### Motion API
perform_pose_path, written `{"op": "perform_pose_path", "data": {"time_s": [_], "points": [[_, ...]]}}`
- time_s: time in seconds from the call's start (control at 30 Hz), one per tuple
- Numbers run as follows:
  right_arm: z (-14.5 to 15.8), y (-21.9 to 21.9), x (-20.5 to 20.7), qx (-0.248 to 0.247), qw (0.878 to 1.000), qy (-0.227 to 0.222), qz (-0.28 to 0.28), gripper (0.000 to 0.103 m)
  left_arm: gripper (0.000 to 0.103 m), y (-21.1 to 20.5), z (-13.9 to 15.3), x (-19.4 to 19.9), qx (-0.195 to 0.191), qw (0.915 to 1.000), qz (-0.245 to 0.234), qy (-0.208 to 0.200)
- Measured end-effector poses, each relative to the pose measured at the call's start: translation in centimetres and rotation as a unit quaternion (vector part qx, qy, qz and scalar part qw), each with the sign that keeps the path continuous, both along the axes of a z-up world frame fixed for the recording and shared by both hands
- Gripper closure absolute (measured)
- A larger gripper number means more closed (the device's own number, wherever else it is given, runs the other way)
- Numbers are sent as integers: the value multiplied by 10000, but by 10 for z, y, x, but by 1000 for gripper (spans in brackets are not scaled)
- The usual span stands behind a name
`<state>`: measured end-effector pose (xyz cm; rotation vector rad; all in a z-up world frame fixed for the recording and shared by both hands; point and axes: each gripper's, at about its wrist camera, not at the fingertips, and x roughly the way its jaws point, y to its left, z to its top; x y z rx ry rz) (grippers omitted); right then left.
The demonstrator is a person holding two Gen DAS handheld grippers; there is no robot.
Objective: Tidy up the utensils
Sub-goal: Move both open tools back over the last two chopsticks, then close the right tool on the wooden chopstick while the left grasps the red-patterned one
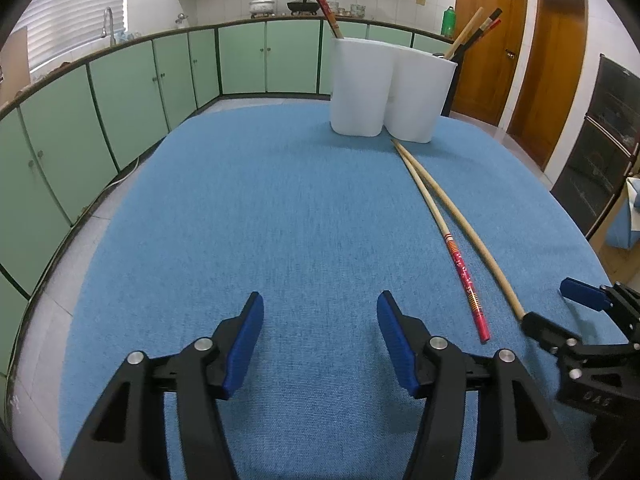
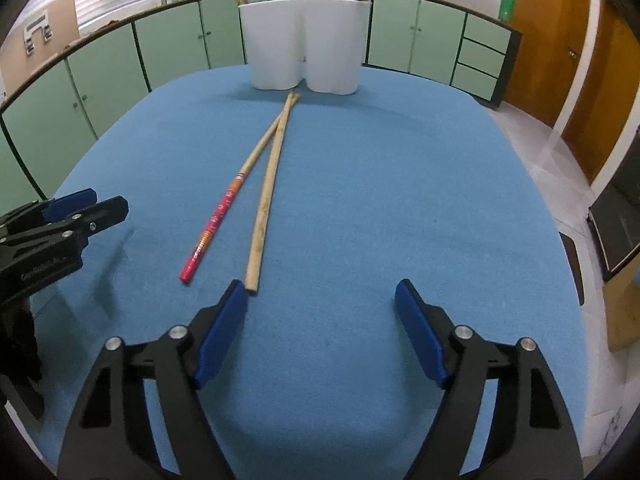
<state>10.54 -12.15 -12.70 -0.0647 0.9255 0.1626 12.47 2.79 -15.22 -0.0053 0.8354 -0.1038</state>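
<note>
A white two-compartment holder (image 1: 390, 88) (image 2: 306, 46) stands at the far end of the blue table (image 1: 260, 208) (image 2: 400, 184), with chopsticks upright in both compartments. Two chopsticks lie on the cloth, their far tips meeting in front of the holder: a red-handled one (image 1: 460, 264) (image 2: 218, 220) and a plain wooden one (image 1: 476, 244) (image 2: 266, 208). My left gripper (image 1: 320, 308) (image 2: 90, 204) is open and empty, to the left of the red-handled chopstick. My right gripper (image 2: 322, 294) (image 1: 544, 300) is open, its left fingertip beside the near end of the wooden chopstick.
Green cabinets (image 1: 120, 92) line the room's left and back under a counter with pots (image 1: 262, 5) and a sink tap (image 1: 108, 24). Wooden doors (image 1: 490, 44) and a dark oven (image 1: 604, 140) stand to the right. The table's edges drop to a tiled floor (image 2: 556, 160).
</note>
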Motion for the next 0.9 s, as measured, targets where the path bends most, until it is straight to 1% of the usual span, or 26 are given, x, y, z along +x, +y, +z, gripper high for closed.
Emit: {"op": "perform_pose_path", "data": {"time_s": [0.03, 0.07, 0.17, 0.23, 0.37, 0.5, 0.57, 0.6, 0.67, 0.9], "points": [[-1, -1, -1, 91, 10000, 14, 37, 37, 45, 0, 0, 0, 10, 10000, -6, 1], [-1, -1, -3, 172, 9998, 3, 85, 38, 45, -1, 0, 0, 27, 10000, -15, 1], [-1, 3, -4, 251, 9995, -7, 203, 47, 45, -3, 1, -1, 70, 10000, -29, -25], [-2, 8, -3, 243, 9993, -4, 276, 57, 45, -4, 2, -2, 84, 9999, -39, -49], [-1, 15, -3, 254, 9992, -21, 322, 66, 44, -5, 1, -3, 85, 10000, -41, -32], [-1, 21, 0, 302, 9987, -11, 402, 87, 44, -10, 2, -4, 64, 9999, -81, -45], [-1, 22, 0, 296, 9988, -11, 401, 92, 44, -13, 3, -5, 42, 9999, -111, -56], [-1, 22, 0, 312, 9987, -8, 410, 97, 44, -16, 3, -5, 24, 9999, -135, -62], [0, 20, -1, 351, 9987, -23, 371, 97, 44, -21, 4, -6, 5, 9998, -188, -77], [1, -5, -3, 454, 9988, -87, -147, 97, 44, -41, 8, -13, -55, 9989, -447, -127]]}}
